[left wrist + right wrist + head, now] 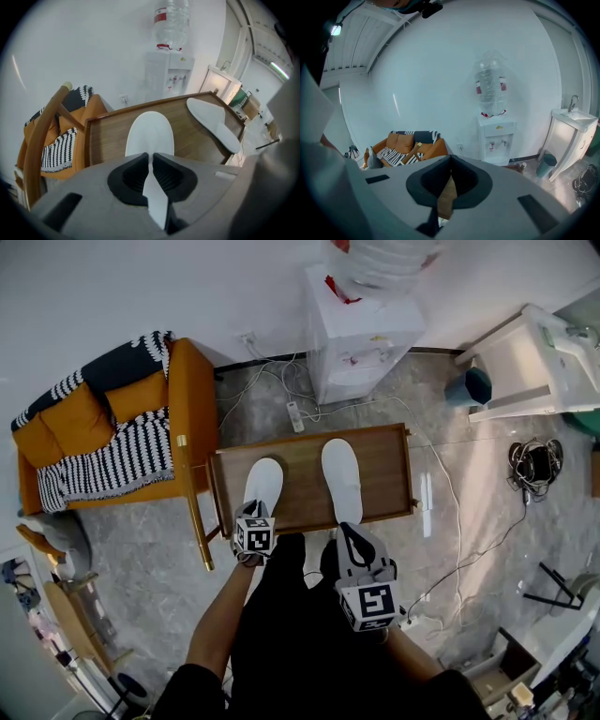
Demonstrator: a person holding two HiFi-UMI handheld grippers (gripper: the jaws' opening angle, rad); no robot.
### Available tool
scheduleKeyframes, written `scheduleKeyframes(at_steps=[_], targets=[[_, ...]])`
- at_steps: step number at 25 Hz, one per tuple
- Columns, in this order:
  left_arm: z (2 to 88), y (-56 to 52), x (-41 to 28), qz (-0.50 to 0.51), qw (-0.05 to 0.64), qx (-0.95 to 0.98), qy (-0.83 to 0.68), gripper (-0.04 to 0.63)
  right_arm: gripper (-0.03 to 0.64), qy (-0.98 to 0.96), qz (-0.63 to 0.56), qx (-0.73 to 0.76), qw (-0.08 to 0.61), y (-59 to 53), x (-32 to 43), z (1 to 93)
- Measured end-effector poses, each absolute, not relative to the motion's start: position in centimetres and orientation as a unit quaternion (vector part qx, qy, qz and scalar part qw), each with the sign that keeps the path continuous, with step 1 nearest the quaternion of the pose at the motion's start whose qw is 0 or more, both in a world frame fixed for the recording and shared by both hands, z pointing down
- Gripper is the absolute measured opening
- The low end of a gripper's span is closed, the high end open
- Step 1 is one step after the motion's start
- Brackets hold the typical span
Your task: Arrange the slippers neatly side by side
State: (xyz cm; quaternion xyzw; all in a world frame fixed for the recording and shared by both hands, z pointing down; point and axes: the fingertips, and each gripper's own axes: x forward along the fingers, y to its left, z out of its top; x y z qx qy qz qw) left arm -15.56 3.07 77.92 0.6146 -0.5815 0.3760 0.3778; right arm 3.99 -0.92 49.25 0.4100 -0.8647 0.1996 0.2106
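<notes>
The left gripper (151, 158) has its jaws closed on the heel edge of the left slipper (150, 133); a thin white strip of that slipper runs down between the dark pads. In the head view the gripper's cube covers that heel, so the pinch itself is hidden there. The slipper lies flat on the wooden table (384, 474), toe towards 12 o'clock.

The right slipper (341, 479) lies at 3 o'clock from it, apart from it, toe tilted slightly towards 11 o'clock and its heel at the table's near edge. The right gripper (450, 158) hangs at 6 o'clock from that heel, short of the table. Its jaws meet at the tips with nothing held. Through the slit below them only a sliver of brown wood shows, and its own grey body hides both slippers from its view.

An orange armchair (112, 418) stands at 9 o'clock from the table. A water dispenser (361, 334) stands at 12 o'clock, its bottle cut off by the head view's top edge.
</notes>
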Motion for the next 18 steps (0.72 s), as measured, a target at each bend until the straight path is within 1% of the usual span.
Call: scheduleKeyframes(at_steps=[4, 10, 15, 18], targets=[[76.4, 3.3, -14.2, 0.34, 0.412, 0.614, -0.581, 0.04, 0.012, -0.865, 0.2, 0.412, 0.205, -0.9, 4.4, 49.2], [74.2, 2.5, -11.3, 0.305, 0.436, 0.62, -0.577, 0.038, 0.012, -0.862, 0.202, 0.419, 0.201, -0.8, 5.6, 49.1], [73.4, 1.6, -8.7, 0.262, 0.485, 0.607, -0.573, 0.038, 0.012, -0.86, 0.205, 0.423, 0.199, -0.6, 7.1, 49.2], [73.1, 1.0, -7.5, 0.254, 0.491, 0.606, -0.572, 0.038, 0.012, -0.859, 0.206, 0.425, 0.196, -0.6, 7.9, 49.2]])
